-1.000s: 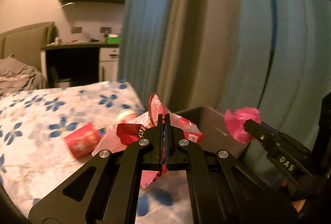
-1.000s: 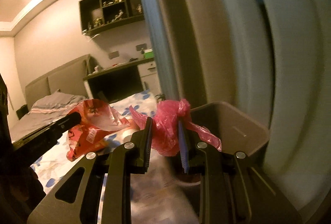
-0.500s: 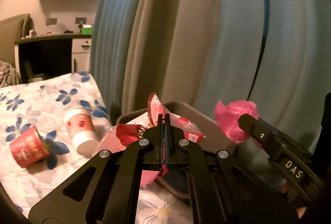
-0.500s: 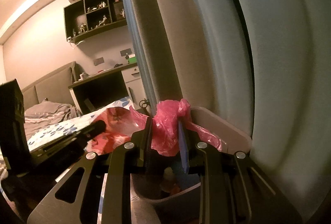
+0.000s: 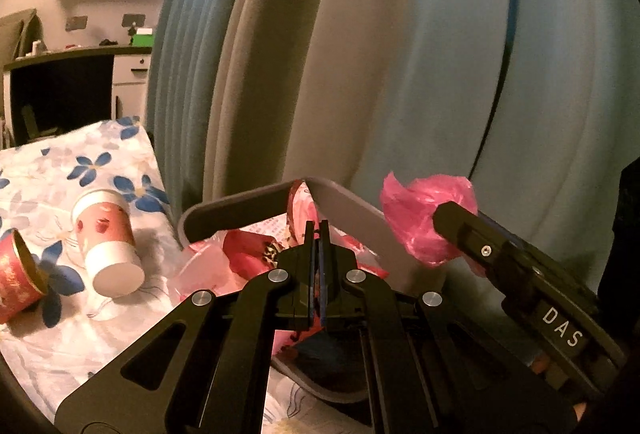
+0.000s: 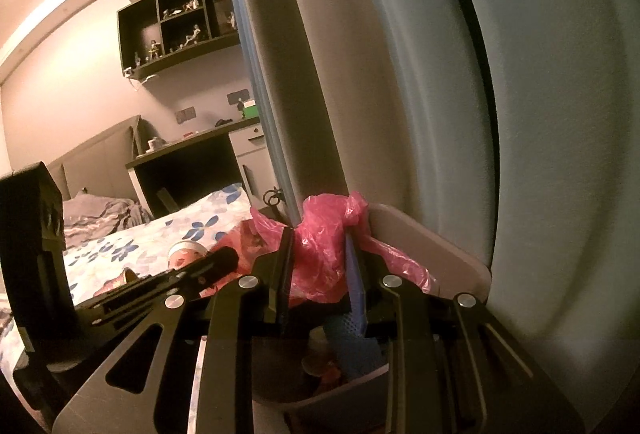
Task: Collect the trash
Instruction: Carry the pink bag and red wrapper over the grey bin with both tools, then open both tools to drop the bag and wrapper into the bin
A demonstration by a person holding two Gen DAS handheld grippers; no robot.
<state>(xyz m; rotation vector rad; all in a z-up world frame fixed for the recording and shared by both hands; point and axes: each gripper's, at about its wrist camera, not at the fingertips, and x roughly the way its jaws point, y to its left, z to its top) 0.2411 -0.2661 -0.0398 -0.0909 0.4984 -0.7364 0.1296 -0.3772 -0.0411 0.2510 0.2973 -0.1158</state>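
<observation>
My left gripper is shut on a red and white snack wrapper and holds it over the grey trash bin. My right gripper is shut on a crumpled pink plastic bag above the same bin; the bag also shows in the left wrist view. Some trash lies inside the bin. Two paper cups, one pink and white and one red, lie on their sides on the floral bedsheet.
Blue and beige curtains hang right behind the bin. A dark desk and wall shelves stand at the far wall. The bed with a grey blanket extends to the left.
Both grippers have moved right, from over the bed to above the bin, each still holding its trash. The cups now lie to the left of the left gripper.
</observation>
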